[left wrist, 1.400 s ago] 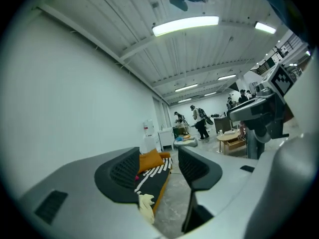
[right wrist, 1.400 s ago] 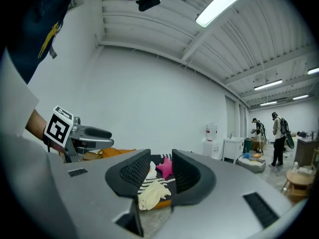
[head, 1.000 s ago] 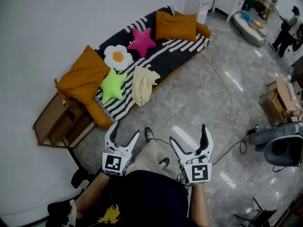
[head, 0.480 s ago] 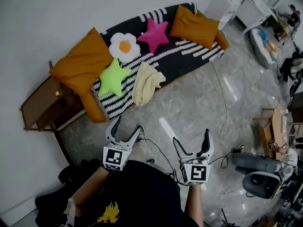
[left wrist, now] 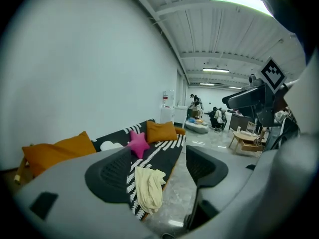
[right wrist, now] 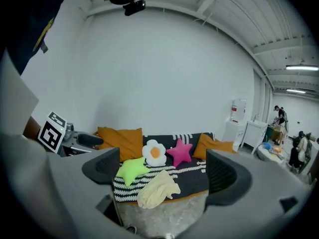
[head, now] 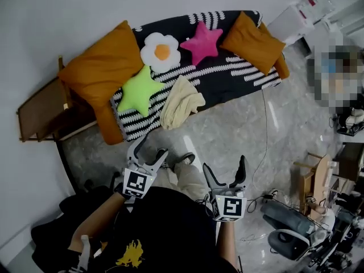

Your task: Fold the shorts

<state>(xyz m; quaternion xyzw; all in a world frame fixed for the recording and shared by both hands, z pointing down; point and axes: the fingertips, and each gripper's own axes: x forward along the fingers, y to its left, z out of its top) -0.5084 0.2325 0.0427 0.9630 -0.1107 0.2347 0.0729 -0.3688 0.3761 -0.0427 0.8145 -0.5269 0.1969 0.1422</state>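
Person's stepped closer to the sofa (head: 239, 75). Shorts (head: 181, 102) lie crumpled at its front edge, untouched. Left gripper (head: 149, 150) & right gripper (head: 224, 166) short of the sofa, jaws spread, empty. Folding not begun, approach only.

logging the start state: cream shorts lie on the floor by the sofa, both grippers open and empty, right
Wrong spot: the head view shows the shorts lying on the sofa, near its front edge. Left gripper and right gripper are open and empty.
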